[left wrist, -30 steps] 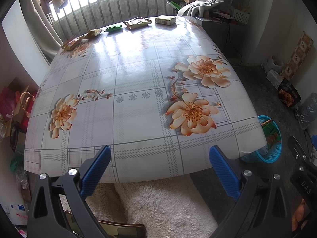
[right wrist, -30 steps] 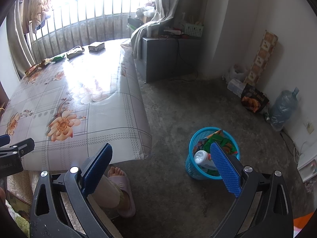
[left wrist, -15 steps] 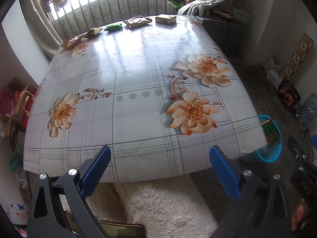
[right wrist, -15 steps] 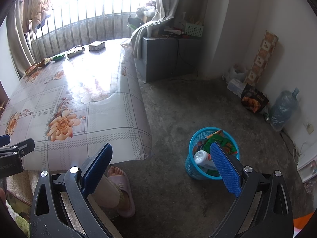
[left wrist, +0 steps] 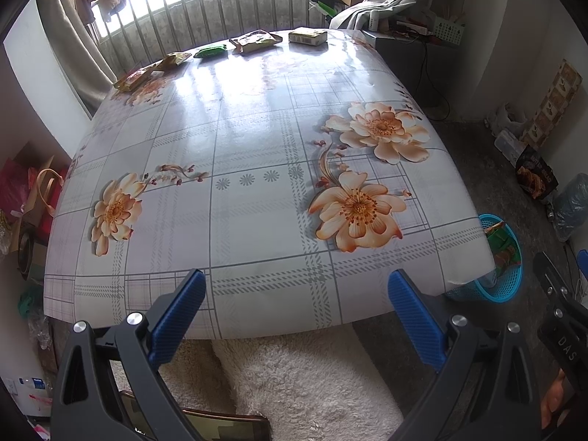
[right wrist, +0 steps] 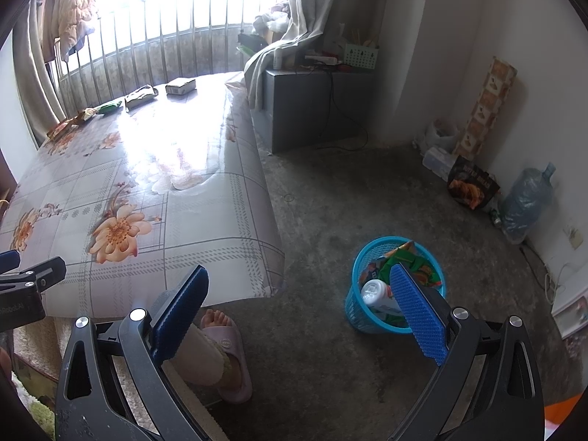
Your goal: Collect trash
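The trash I must collect lies in a row at the far edge of the table (left wrist: 257, 169), next to the window railing (left wrist: 220, 18). From the left I see an orange-yellow wrapper (left wrist: 134, 80), then a second yellow wrapper (left wrist: 175, 59), a green packet (left wrist: 210, 50), a bigger beige packet (left wrist: 256, 39) and a small flat box (left wrist: 308, 35). They lie close to each other, but whether the two yellow wrappers overlap I cannot tell. In the right wrist view the same row shows small, with the box (right wrist: 180, 85) at its right end.

The blue basket (right wrist: 354, 305) stands on the concrete floor (right wrist: 330, 202), beside the near right corner of the table. Inside it I see a white bottle (right wrist: 373, 290) and some green and orange wrappers (right wrist: 404, 261). In the left wrist view the basket (left wrist: 509, 288) is half hidden behind the table corner.

My left gripper (left wrist: 294, 312) hangs over the near edge of the table, its blue pads spread wide with nothing between them. My right gripper (right wrist: 299, 308) is off the table, over the floor, also spread wide and holding nothing; its right pad covers part of the basket in that view.

The table has a glossy cloth with orange flowers. Under the near edge are a white fluffy rug (left wrist: 312, 375) and a foot in a pink slipper (right wrist: 228, 349).
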